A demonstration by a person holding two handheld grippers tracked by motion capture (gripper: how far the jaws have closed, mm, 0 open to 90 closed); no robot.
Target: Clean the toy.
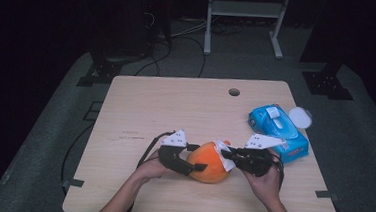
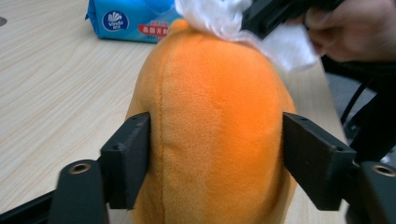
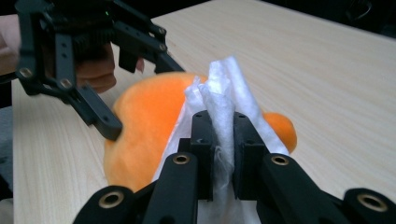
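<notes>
Looks like a wipe-down job to me: the orange plush toy (image 1: 211, 163) sits near the front middle of the wooden table (image 1: 176, 105), and it's being held steady while a wet wipe gets rubbed over it.

The left gripper (image 1: 192, 165) comes in from about 8 o'clock of the toy, with its jaws squeezing the plush on both flanks. In the left gripper view you can see both black pads pressed into the fabric.

The right gripper (image 1: 228, 152) reaches in from roughly 3 o'clock with its jaws pinched tight on a white wipe (image 3: 224, 107), which bunches up out of the tips and touches the toy's upper end by the little nub.

The blue wipes pack (image 1: 277, 128) lies off at 2 o'clock, well apart from the toy.

My guess for the next move: drag the wipe across the plush with light pressure while the left side keeps it from rolling. Both forearms enter from the near edge, hands angled inward toward each other.
</notes>
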